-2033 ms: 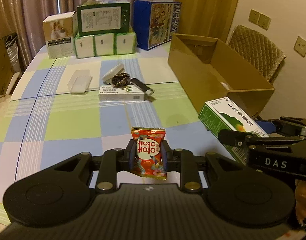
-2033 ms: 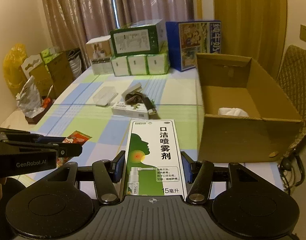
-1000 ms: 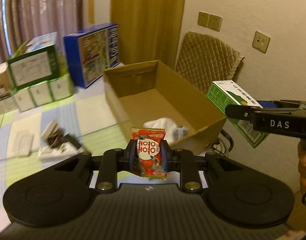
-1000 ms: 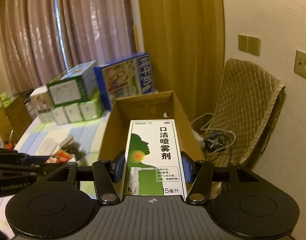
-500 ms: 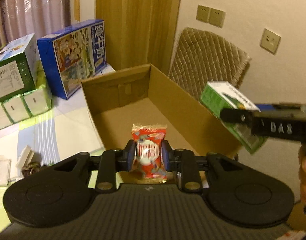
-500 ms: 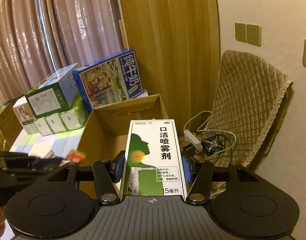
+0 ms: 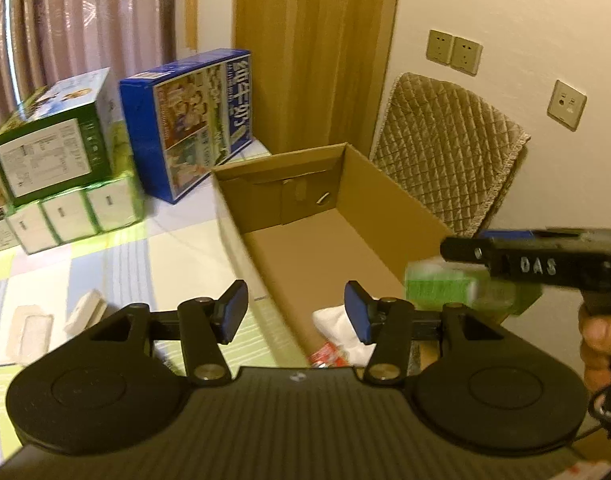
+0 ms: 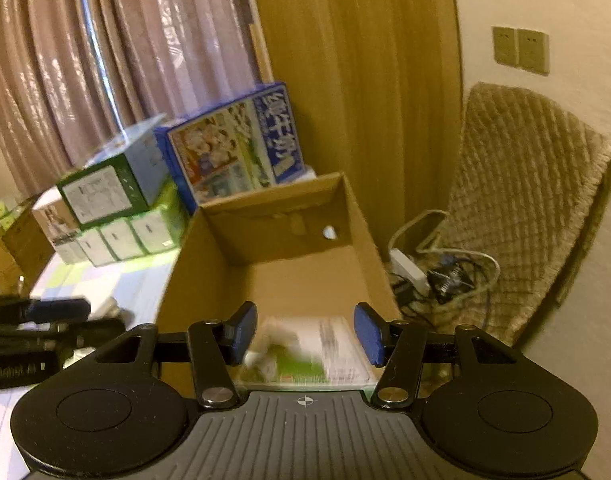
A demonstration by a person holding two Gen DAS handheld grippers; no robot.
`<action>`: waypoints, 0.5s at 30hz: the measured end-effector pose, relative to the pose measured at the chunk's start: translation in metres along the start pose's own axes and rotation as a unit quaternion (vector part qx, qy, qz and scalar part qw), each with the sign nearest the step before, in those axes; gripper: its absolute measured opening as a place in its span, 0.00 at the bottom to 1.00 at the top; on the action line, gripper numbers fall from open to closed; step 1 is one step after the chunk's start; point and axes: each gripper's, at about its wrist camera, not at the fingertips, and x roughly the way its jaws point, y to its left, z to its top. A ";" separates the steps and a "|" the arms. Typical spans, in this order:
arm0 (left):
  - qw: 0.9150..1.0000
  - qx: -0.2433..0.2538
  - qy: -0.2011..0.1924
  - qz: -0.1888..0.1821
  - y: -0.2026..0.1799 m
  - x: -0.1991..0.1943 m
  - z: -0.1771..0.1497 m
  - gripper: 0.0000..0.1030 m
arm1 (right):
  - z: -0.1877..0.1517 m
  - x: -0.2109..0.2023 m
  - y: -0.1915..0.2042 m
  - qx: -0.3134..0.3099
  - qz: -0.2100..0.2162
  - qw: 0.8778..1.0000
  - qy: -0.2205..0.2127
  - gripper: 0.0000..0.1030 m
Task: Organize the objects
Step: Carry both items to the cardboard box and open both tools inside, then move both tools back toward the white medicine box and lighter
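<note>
red candy packet, blurred green-white box inside cardboard box.

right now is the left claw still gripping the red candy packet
No: the left claw stands open with nothing between its pads, and the red candy packet lies below it in the cardboard box.

Warm, dim indoor light tints both views yellow. Glare streaks the curtain above the carton. Motion blur smears the green box inside the carton. Fisheye bending curves lines toward the dark corners.
</note>
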 end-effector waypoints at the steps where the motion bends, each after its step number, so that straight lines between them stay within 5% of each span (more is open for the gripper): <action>1: 1.000 -0.003 0.000 0.001 0.003 -0.002 -0.002 0.50 | 0.002 0.002 0.002 0.000 0.007 1.000 -0.006 0.51; 15: 0.998 -0.054 0.007 0.012 0.034 -0.043 -0.042 0.58 | -0.007 -0.037 0.006 0.014 0.021 0.999 -0.026 0.72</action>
